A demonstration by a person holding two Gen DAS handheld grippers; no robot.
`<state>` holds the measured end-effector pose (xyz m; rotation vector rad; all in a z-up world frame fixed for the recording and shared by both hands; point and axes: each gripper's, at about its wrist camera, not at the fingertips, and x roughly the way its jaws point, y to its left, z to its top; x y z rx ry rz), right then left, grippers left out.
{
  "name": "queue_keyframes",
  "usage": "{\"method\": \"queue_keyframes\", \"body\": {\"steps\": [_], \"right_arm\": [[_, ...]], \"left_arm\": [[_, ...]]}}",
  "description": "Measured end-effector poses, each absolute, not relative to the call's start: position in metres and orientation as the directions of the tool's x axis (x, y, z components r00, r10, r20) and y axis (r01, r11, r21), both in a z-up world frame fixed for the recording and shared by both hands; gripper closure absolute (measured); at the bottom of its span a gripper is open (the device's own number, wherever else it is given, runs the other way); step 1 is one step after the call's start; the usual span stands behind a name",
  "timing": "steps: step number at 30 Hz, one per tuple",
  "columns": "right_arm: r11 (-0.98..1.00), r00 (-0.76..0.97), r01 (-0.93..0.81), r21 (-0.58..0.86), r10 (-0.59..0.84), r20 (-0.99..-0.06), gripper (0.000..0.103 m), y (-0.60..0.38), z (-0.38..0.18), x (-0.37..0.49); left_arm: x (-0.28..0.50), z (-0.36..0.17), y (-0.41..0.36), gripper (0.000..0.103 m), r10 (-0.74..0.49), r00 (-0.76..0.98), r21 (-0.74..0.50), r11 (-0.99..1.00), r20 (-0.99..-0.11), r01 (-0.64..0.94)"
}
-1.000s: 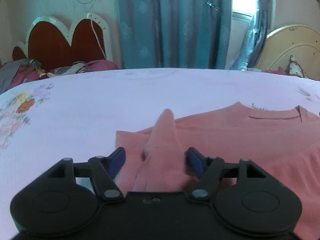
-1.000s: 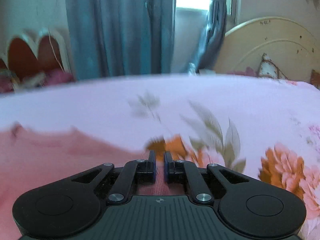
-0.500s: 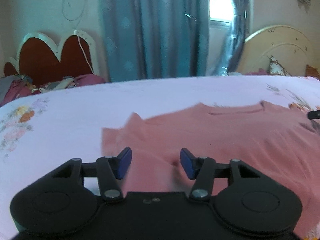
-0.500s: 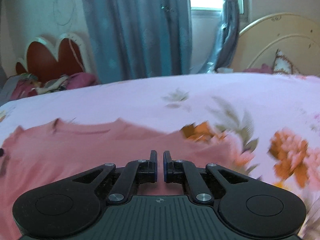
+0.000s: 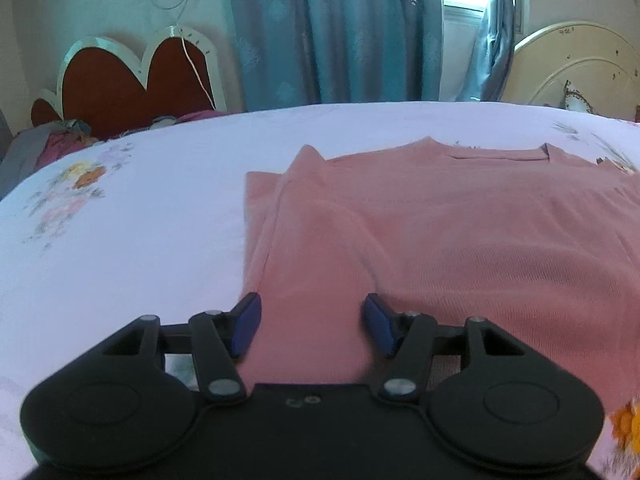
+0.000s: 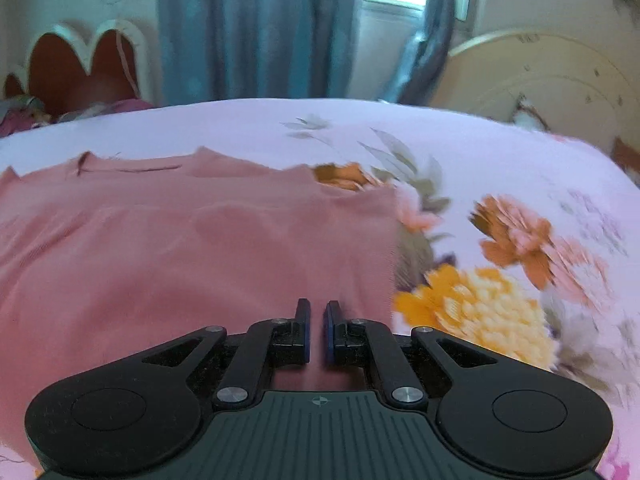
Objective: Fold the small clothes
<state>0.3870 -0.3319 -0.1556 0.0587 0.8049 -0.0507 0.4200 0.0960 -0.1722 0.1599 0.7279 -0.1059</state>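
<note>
A small pink shirt (image 5: 440,232) lies flat on the bed, neckline at the far side, its left sleeve folded in over the body. It also shows in the right wrist view (image 6: 180,248). My left gripper (image 5: 311,322) is open and empty, low over the shirt's near left edge. My right gripper (image 6: 317,330) has its jaws nearly together with a thin gap. It sits over the shirt's near right part, and I see no cloth between the pads.
The bed has a pale pink floral sheet (image 5: 120,232). A red heart-shaped headboard (image 5: 128,80) and piled clothes are at the far left. Blue curtains (image 5: 332,32) hang behind. A cream round headboard (image 6: 532,84) stands at the far right.
The raised left sleeve has dropped and now lies flat on the shirt. My left gripper has pulled back toward the near edge. The right gripper has swung back over the shirt, still nearly closed.
</note>
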Motion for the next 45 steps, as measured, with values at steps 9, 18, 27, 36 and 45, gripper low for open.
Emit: {"method": "queue_keyframes", "body": {"steps": [9, 18, 27, 36, 45], "right_arm": [[0.998, 0.701, -0.014, 0.068, 0.059, -0.71, 0.098, -0.289, -0.14, 0.352], [0.998, 0.69, 0.048, 0.035, -0.008, -0.724, 0.028, -0.312, -0.154, 0.333], [0.997, 0.695, 0.043, 0.061, 0.014, -0.719, 0.03, -0.315, -0.146, 0.314], [0.999, 0.659, 0.037, -0.006, -0.029, -0.752, 0.03, -0.301, -0.156, 0.323], [0.999, 0.643, 0.042, 0.004, -0.024, -0.765, 0.03, -0.305, -0.153, 0.316]], "left_arm": [[0.394, -0.148, 0.068, 0.043, -0.127, 0.756, 0.052, 0.977, -0.642, 0.208], [0.379, -0.172, 0.072, 0.039, -0.078, 0.712, 0.082, 0.979, -0.697, 0.188], [0.368, -0.164, 0.086, 0.043, -0.056, 0.684, 0.044, 0.991, -0.727, 0.127], [0.373, -0.154, 0.059, 0.039, -0.079, 0.702, 0.04, 0.988, -0.708, 0.152], [0.378, -0.169, 0.069, 0.034, -0.081, 0.662, 0.025, 0.988, -0.745, 0.15]]}}
